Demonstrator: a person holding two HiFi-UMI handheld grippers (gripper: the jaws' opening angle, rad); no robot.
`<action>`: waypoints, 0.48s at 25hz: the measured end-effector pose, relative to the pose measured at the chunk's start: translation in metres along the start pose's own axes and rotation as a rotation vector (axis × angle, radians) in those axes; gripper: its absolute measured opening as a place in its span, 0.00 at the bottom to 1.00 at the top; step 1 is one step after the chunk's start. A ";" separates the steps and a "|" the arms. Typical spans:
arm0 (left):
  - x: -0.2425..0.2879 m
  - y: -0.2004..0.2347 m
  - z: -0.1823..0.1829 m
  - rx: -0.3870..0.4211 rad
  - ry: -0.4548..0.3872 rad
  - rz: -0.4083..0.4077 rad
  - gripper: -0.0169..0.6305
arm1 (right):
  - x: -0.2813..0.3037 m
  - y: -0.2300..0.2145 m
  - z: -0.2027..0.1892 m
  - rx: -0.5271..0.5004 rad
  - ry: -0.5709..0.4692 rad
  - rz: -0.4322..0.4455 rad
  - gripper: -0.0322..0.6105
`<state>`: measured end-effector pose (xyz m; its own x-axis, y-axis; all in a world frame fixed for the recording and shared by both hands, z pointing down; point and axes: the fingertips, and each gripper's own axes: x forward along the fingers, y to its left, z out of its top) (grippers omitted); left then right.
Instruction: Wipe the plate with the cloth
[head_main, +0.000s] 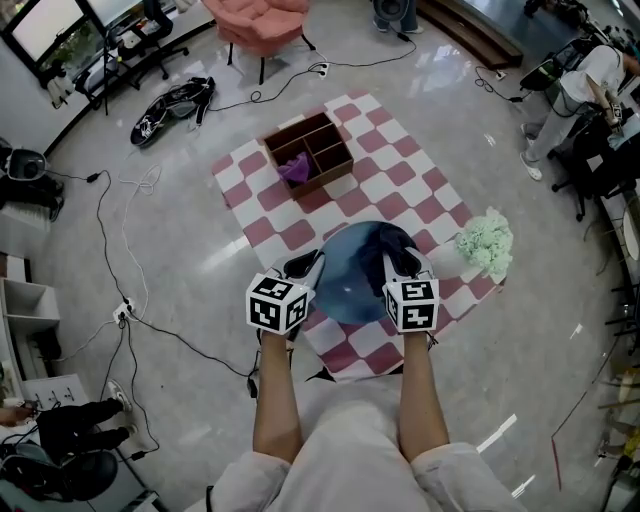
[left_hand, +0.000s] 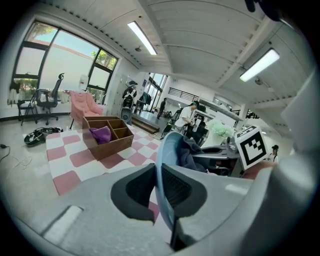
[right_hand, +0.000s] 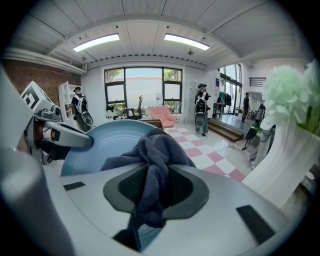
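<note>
Left gripper (left_hand: 157, 187): jaws closed down to a thin gap on the rim of the blue plate (head_main: 345, 285), pads gripping it from both sides; the left gripper view sees the plate edge-on. I hold the plate between my two grippers over the near end of the pink-and-white checkered mat (head_main: 270, 230). Farther out on the mat sits a wooden divided box (head_main: 335, 150) with a purple cloth (head_main: 296, 168) in one compartment. A dark grey-blue cloth (right_hand: 150, 165) is bunched against the far right part of the plate's face. Right gripper (right_hand: 155, 187): jaws pinched tight on a fold of this cloth, the rest spilling forward onto the plate. A pale green fluffy bundle (head_main: 487, 243) lies at the mat's right edge, apart from the plate.
</note>
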<state>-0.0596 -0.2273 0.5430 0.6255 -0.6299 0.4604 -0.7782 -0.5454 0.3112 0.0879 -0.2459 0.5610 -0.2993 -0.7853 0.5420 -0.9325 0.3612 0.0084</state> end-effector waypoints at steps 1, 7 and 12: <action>-0.001 0.002 0.000 -0.004 -0.005 0.006 0.07 | 0.000 0.000 0.000 -0.003 0.003 0.000 0.21; -0.009 0.018 0.004 -0.057 -0.053 0.046 0.07 | 0.003 0.003 -0.004 -0.023 0.025 0.006 0.21; -0.020 0.039 0.009 -0.143 -0.118 0.101 0.07 | 0.005 0.008 -0.006 -0.040 0.045 0.027 0.21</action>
<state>-0.1020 -0.2411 0.5381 0.5396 -0.7422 0.3974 -0.8320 -0.3977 0.3868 0.0807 -0.2437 0.5687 -0.3137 -0.7520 0.5797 -0.9151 0.4023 0.0267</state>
